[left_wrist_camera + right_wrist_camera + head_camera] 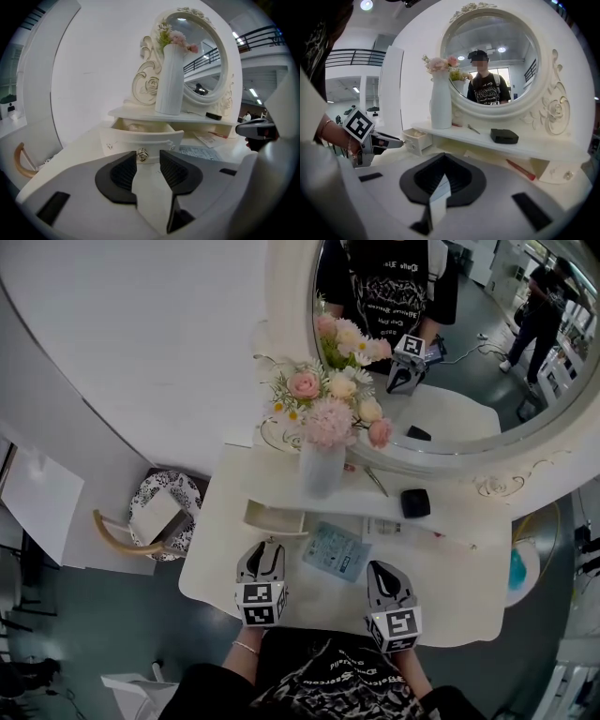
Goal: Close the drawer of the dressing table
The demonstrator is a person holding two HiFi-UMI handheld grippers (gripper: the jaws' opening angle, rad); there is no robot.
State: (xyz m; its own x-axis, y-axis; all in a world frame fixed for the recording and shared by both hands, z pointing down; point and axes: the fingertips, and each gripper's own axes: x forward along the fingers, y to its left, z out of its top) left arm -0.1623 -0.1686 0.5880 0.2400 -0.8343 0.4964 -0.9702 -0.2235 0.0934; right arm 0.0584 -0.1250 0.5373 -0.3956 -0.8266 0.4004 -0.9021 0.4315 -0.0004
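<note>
Gaping from under the shelf point(459, 517) at the worktop's point(450, 601) left, the drawer point(274, 518) is not yet closed; the whole push is left to do. The left gripper point(270, 547) sits right at its front, jaws apart, with the small metal knob point(142, 154) between the tips and the pads not pressing on it (so nothing is held). The right gripper point(379, 568) hangs over the worktop well to the side, jaws together and empty. By the look of it, the approach is made and only the shove inward remains. The left gripper view alone shows the knob and something pale inside the drawer. The head view alone places both grippers and the leaflet point(337, 551) beside the drawer. The right gripper view shows the drawer side-on.
</note>
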